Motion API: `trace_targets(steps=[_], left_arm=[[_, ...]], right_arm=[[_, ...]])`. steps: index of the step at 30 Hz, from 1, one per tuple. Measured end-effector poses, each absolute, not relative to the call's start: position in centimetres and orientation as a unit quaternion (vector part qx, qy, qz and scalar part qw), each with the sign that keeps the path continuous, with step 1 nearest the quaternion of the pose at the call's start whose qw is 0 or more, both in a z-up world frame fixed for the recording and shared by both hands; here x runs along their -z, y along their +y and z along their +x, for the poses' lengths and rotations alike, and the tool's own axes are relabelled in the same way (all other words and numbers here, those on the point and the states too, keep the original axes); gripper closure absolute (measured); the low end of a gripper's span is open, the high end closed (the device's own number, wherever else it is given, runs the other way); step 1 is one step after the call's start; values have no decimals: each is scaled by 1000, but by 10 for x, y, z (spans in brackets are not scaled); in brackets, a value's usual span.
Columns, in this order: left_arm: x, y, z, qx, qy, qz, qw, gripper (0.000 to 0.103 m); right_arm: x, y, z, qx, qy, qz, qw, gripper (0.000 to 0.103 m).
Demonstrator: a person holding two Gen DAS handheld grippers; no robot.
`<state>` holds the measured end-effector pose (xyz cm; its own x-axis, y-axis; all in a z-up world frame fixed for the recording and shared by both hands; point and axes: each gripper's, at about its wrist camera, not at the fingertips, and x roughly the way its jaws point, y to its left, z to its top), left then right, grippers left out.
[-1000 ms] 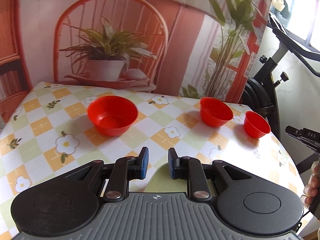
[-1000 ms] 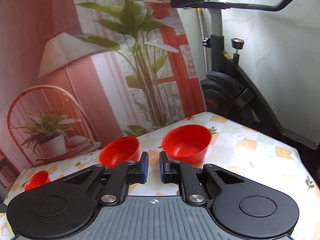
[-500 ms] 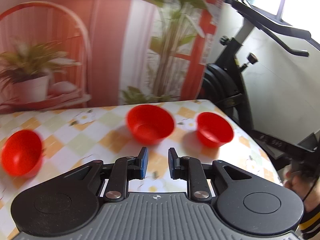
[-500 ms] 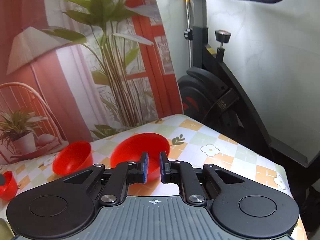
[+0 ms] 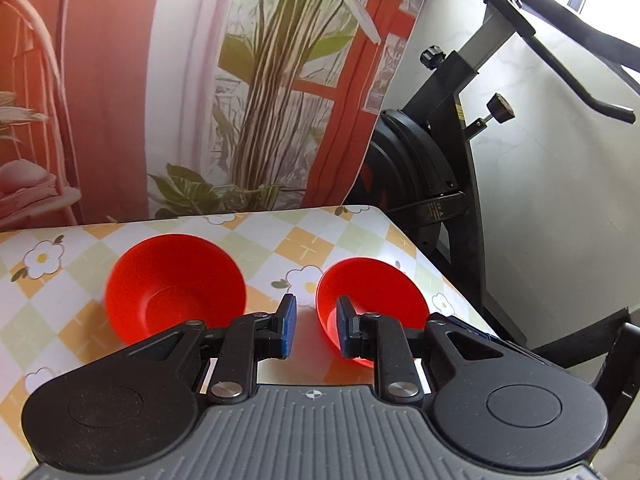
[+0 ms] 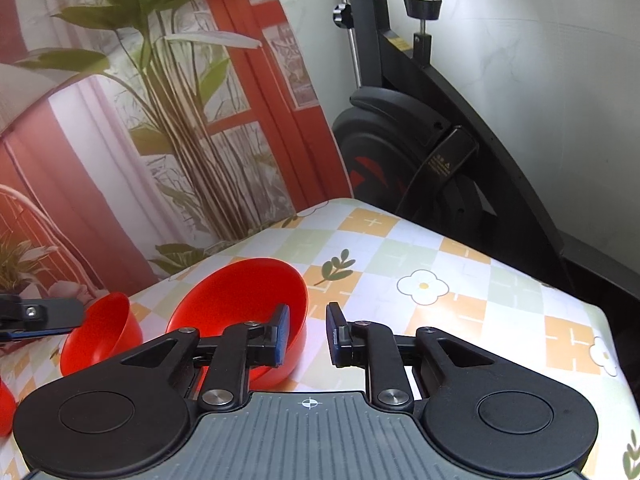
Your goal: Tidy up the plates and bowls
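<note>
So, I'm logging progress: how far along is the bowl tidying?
Done: nothing. The larger red bowl and smaller red bowl sit apart on the table, unstacked. In hand: nothing; the left gripper and right gripper are open, each near a bowl. Left: grasping and nesting them.

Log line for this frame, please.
left gripper: open, at small red bowl rim | right gripper: open, at same bowl | nothing held

— What are the bowls made of?
— The big bowl (image 5: 175, 280) and small bowl (image 5: 370, 292) look like smooth, shiny red plastic.
— And the table (image 6: 472, 280)?
— It has a smooth cover with a soft shine.
— The grippers?
— The left gripper (image 5: 312, 320) and right gripper (image 6: 306, 334) are matt black plastic with shiny metal pins. The bike (image 6: 400, 136) looks like dark, smooth plastic and metal.
</note>
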<state>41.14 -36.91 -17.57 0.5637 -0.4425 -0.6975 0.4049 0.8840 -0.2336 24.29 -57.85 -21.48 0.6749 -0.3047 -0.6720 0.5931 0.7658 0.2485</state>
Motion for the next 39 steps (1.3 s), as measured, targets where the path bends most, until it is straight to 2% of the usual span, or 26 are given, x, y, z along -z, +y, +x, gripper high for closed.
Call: trace_targets(steps=[9,12,14,18,23,25,26,39], left_arm=[[204,-401,429,251,414,-1,875,80],[210,-403,432,250,417,-4,874,74],[214,-404,435,250,419,-8,873,74],[222,-407,439,253,429,-11,867,74],[227,-400,442,255,437,-46,861,77],[227,-398,441,254,438,-44,861,85],[227,-397,440,253,441,-42,860,86],[185,-364,427,265,423,-36,866,86]], right_arm=[[226,-579,248,242,320,239,884,85],[226,-579,248,238,319,238,886,88],[225,-579,248,236,320,234,887,93],[225,-578,248,235,318,235,888,95],[223,-577,247,237,320,232,888,95],[222,-576,247,237,321,232,887,95],[221,-575,246,237,321,232,887,95],[187,-551,257,215,304,222,901,95]])
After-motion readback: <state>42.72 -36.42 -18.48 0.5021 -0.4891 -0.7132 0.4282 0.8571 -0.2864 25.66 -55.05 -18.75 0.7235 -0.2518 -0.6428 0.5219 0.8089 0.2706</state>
